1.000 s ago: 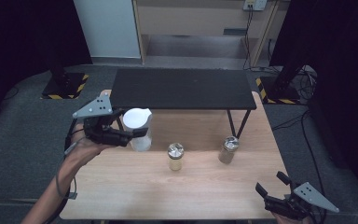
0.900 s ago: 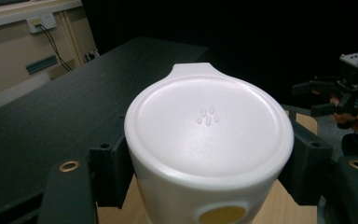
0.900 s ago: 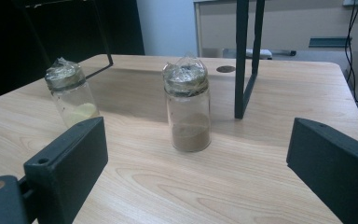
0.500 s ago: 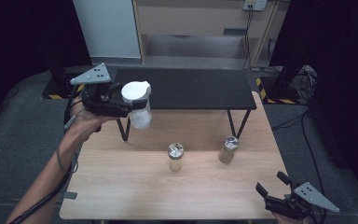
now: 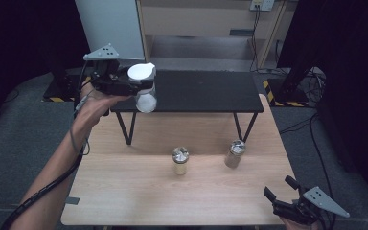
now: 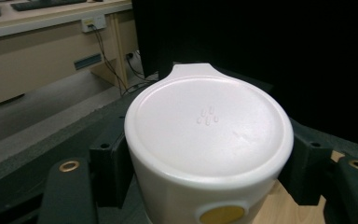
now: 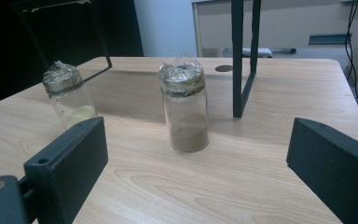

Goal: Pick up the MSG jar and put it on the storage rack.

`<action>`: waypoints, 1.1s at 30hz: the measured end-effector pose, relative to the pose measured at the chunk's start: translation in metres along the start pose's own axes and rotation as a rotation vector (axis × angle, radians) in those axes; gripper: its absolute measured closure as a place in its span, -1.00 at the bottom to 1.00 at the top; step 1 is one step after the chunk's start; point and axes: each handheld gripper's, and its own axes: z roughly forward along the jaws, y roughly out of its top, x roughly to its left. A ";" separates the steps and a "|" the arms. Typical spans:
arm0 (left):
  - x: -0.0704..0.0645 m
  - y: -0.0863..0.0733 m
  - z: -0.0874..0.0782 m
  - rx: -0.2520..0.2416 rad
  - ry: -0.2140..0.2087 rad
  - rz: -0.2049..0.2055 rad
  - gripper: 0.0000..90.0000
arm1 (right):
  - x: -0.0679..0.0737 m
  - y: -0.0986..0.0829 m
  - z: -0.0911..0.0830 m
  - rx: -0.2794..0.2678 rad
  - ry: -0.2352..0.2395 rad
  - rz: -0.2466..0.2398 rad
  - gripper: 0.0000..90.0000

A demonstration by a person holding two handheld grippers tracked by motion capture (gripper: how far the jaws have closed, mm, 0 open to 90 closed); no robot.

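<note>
Gripping a white lidded container (image 5: 143,86) between its fingers, the left gripper (image 5: 133,85) holds it in the air above the front left edge of the black shelf (image 5: 196,91) (its lid is shut, so the contents cannot be told). On the tabletop (image 5: 124,191) stand two foil-capped glass jars, near each other: one (image 5: 180,160) with yellowish powder, the other (image 5: 234,153) with brown powder. The right gripper (image 5: 280,192) rests low at the near right corner, fingers spread wide, empty.

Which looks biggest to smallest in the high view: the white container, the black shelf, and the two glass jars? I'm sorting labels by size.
1. black shelf
2. white container, though raised nearer the camera
3. the two jars, left jar and right jar: alike, unranked
</note>
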 end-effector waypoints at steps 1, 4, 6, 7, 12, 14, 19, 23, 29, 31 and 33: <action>0.000 0.002 0.003 0.002 0.016 -0.002 -0.33 | 0.000 0.000 0.000 0.000 0.001 -0.001 -0.87; 0.000 0.008 0.011 0.019 0.064 -0.005 -0.33 | 0.000 0.000 0.000 0.000 0.000 -0.002 -0.87; 0.000 0.009 0.013 0.022 0.081 -0.011 -0.33 | 0.000 0.000 -0.001 -0.001 0.000 0.001 -0.87; 0.002 0.011 0.018 0.022 0.108 -0.022 -0.33 | 0.000 0.000 -0.001 -0.002 0.000 0.001 -0.87; 0.007 0.009 0.027 0.001 0.177 -0.076 -0.33 | 0.000 0.000 -0.001 -0.002 0.001 0.003 -0.87; 0.008 0.009 0.031 0.003 0.207 -0.089 -0.33 | 0.000 0.000 -0.001 -0.003 0.001 0.003 -0.87; 0.006 0.010 0.040 0.013 0.261 -0.094 -0.33 | -0.001 -0.001 -0.001 -0.004 0.001 0.004 -0.87; 0.008 0.007 0.047 0.010 0.286 -0.114 -0.33 | -0.001 -0.001 -0.001 -0.005 0.001 0.005 -0.87; 0.010 0.003 0.056 0.018 0.318 -0.122 -0.33 | -0.002 -0.001 -0.001 -0.006 0.001 0.008 -0.87; 0.011 0.002 0.057 0.022 0.327 -0.128 -0.33 | -0.002 -0.001 -0.001 -0.006 0.001 0.008 -0.87; 0.011 0.002 0.059 0.035 0.337 -0.128 -0.33 | -0.002 -0.001 -0.001 -0.006 0.001 0.009 -0.87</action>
